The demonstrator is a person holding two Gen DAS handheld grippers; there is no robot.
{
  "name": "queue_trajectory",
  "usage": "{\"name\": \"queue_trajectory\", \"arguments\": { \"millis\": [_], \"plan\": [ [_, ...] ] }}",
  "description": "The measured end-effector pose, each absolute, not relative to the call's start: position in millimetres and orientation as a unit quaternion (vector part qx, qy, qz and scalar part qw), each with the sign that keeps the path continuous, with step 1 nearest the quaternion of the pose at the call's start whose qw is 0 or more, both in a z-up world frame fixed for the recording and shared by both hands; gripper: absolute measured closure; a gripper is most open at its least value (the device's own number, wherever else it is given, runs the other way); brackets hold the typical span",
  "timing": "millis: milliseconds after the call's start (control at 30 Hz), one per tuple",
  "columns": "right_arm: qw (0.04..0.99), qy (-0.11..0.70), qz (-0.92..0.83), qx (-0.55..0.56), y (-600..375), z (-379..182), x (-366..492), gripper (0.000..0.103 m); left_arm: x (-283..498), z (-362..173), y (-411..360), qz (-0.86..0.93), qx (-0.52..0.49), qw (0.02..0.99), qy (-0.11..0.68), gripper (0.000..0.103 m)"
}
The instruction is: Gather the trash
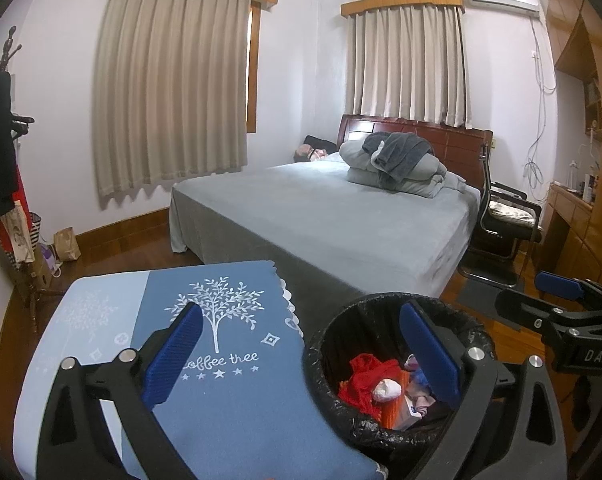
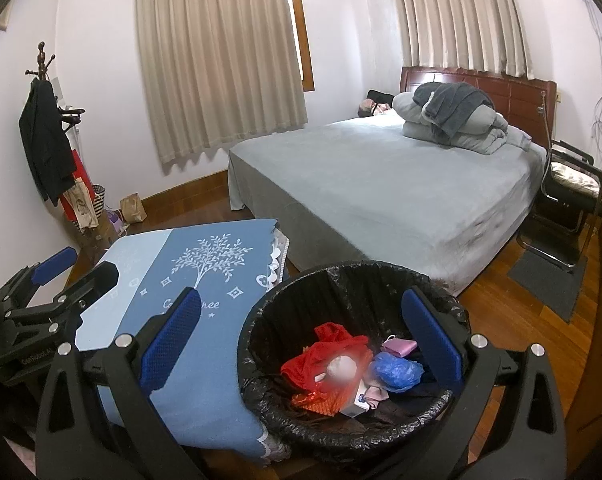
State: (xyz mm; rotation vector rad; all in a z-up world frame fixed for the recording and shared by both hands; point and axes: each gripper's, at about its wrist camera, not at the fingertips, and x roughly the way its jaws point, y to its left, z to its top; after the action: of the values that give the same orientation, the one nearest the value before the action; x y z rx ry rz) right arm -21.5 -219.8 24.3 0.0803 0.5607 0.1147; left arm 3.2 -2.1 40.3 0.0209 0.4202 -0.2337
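Note:
A black-lined trash bin (image 1: 333, 344) (image 2: 261, 320) stands on the floor beside a small table with a blue cloth (image 1: 229, 400) (image 2: 189, 352). It holds red plastic (image 1: 367, 376) (image 2: 313, 356), a white crumpled ball (image 1: 387, 390) (image 2: 341, 366), a blue bag (image 2: 397, 372) and a pink piece (image 2: 399, 346). My left gripper (image 1: 301, 360) is open and empty, above the table edge and bin. My right gripper (image 2: 301, 344) is open and empty over the bin. Each gripper shows in the other's view, the right one (image 1: 541, 296) and the left one (image 2: 77, 272).
A bed (image 1: 341, 216) (image 2: 381, 176) with folded grey bedding stands behind the bin. A black chair (image 1: 505, 224) (image 2: 569, 196) and a grey mat (image 2: 549, 276) are at right. A coat rack (image 1: 5, 160) (image 2: 49, 140) with bags stands at left by the wall.

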Motion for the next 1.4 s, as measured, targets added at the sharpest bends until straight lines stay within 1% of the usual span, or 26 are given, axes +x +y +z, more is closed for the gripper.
{"name": "queue_trajectory", "arguments": {
  "millis": [1400],
  "plan": [
    [0.958, 0.278, 0.058, 0.041, -218.7, 24.7, -22.6, 0.005, 2.1, 40.2, 2.9, -0.114, 0.011, 0.971, 0.211, 0.006]
  ]
}}
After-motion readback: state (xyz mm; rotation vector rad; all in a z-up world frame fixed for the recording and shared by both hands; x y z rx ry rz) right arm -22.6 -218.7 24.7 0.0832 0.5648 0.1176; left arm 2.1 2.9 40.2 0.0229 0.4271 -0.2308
